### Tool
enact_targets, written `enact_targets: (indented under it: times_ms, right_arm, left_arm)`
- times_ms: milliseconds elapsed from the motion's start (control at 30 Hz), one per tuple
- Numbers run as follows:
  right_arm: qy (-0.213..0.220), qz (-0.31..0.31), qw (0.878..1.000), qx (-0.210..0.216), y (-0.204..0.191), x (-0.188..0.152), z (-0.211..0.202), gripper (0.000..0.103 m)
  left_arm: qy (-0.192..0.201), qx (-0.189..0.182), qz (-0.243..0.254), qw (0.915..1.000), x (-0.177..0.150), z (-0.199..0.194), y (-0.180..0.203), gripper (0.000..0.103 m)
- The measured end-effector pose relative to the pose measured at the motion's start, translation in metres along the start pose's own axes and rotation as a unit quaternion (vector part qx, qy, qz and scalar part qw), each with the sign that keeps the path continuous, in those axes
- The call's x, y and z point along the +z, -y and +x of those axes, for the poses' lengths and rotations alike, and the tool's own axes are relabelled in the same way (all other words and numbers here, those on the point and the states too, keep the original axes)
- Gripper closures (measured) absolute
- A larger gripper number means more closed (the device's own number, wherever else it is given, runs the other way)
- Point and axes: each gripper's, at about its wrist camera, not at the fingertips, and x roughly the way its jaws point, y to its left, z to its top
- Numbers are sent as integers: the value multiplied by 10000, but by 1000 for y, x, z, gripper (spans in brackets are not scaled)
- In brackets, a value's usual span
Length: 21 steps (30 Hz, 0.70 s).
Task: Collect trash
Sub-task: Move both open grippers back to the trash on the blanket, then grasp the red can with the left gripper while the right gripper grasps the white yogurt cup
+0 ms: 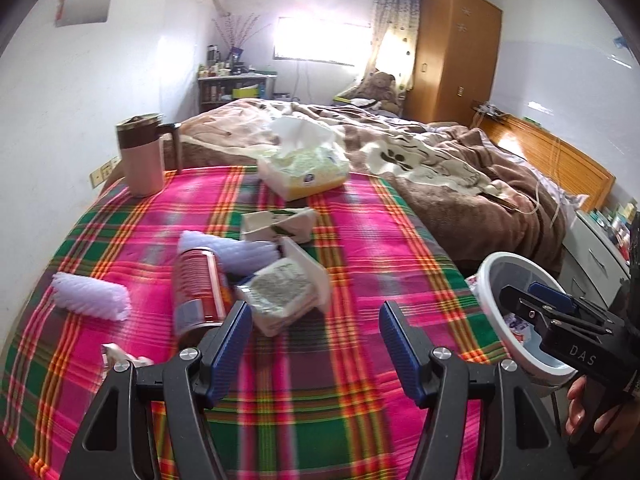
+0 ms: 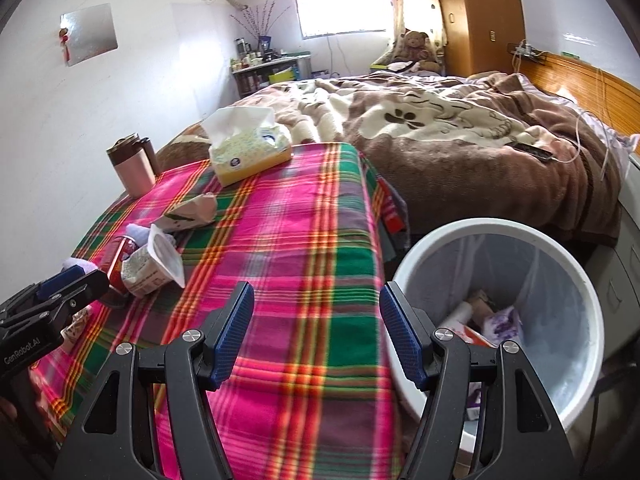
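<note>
Both grippers gape wide, holding nothing: the left gripper (image 1: pixel 316 344) over the plaid table (image 1: pixel 360 264) near a red can (image 1: pixel 196 280), the right gripper (image 2: pixel 316 336) beside the white bin (image 2: pixel 500 236).

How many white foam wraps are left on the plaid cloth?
2: one foam wrap alone near the left edge; another behind the red can. More may be hidden.

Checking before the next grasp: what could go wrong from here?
The red can lies on its side against the yogurt cup, so gripping one may roll or drag the other. The bin stands off the table edge, so a short drop may miss. The upright mug could get knocked.
</note>
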Motion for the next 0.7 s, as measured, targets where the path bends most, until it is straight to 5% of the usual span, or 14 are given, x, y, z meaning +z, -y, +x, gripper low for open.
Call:
enact_targets:
  times_ms: [400, 700]
  right_arm:
    - [-214, -209, 9990, 317, -39, 3, 26, 36]
    - [-356, -336, 9978, 437, -63, 4, 40, 36]
  left_arm:
    - [-137, 468, -354, 9982, 5, 15, -62, 37]
    - [-452, 468, -442, 9969, 14, 46, -90, 37]
